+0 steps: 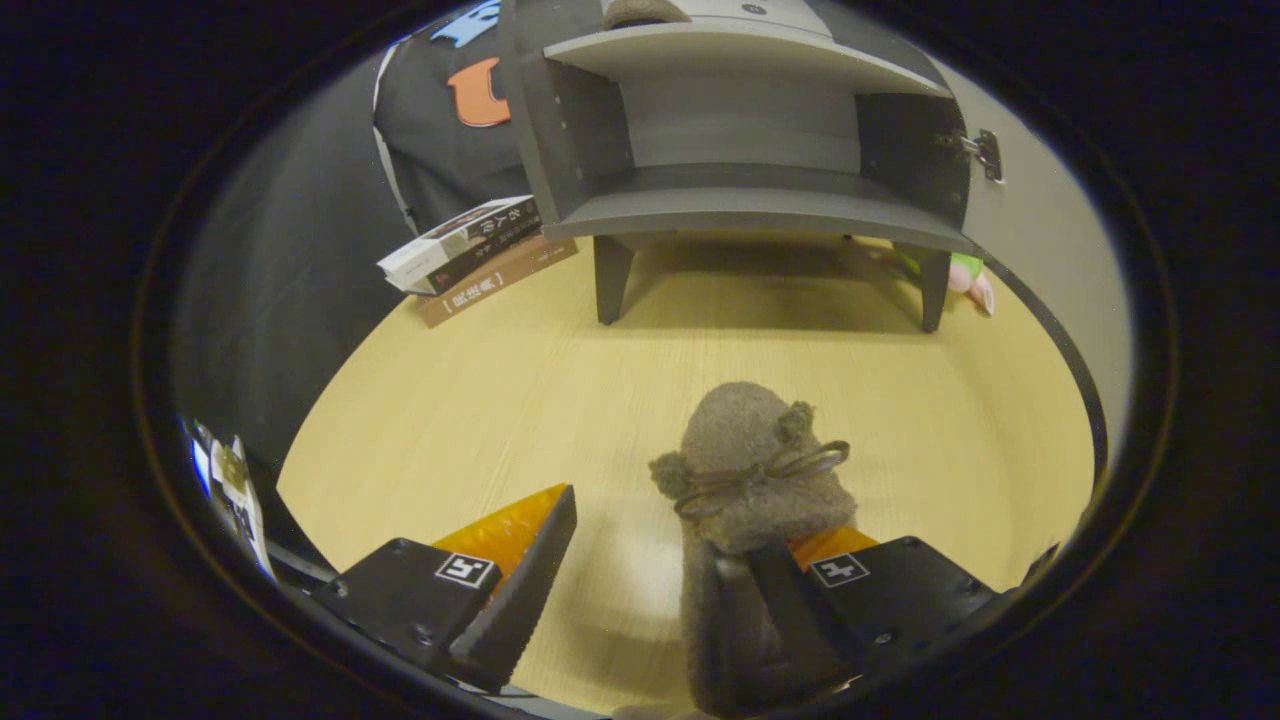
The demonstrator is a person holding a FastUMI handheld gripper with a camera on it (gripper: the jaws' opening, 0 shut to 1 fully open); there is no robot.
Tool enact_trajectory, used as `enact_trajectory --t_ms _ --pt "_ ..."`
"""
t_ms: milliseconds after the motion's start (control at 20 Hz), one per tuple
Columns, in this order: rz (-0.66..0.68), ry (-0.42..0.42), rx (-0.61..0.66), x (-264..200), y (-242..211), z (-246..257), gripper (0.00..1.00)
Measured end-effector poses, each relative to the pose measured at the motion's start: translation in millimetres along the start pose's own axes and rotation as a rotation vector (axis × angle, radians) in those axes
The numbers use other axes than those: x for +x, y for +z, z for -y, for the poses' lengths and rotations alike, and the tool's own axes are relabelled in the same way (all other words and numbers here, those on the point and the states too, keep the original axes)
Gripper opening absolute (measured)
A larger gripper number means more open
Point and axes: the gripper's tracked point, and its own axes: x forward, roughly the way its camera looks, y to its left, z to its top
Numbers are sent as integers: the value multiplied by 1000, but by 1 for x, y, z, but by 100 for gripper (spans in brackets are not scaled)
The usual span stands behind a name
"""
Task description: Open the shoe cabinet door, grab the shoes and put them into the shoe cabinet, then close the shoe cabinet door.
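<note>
Gripper [640,580] fingers spread wide — nothing clamped between them. The grey-brown fuzzy shoe [752,480] with a small bow on its toe sits against the inner face of the right finger [800,600]; the left finger [520,590] stands well apart from it, bare tabletop showing in the gap. Whether the shoe rests on the table or hangs on that one finger, cannot tell.

Pale wooden table [500,400] carries everything. At its far edge, beyond the fingers, stands the grey shoe cabinet [745,150] on short legs, its door [1040,220] swung open to the right, a metal hinge [985,152] visible on the cabinet's right wall. Lower compartment bare inside. On the upper shelf, a second fuzzy shoe [645,12] of the same colour, mostly cut off from sight.

Left of the cabinet, near the table's far left edge — a stack of books [470,255], the top ones lying askew on a brown one. Behind the cabinet's right legs, a pink-and-green soft toy [972,280], mostly hidden.
</note>
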Motion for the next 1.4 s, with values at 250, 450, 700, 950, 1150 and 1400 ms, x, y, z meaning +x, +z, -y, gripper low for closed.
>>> enact_trajectory --t_ms 250,450,700,950,1150,1400 --pt "-3 -32 11 20 7 5 90" --pt "-34 -68 35 21 5 21 30" --pt "-38 -23 39 -9 9 13 7" --pt "62 13 15 -86 42 -1 7" --pt "182 7 -7 -160 85 -7 7" --pt "299 -2 1 -253 133 -3 7"
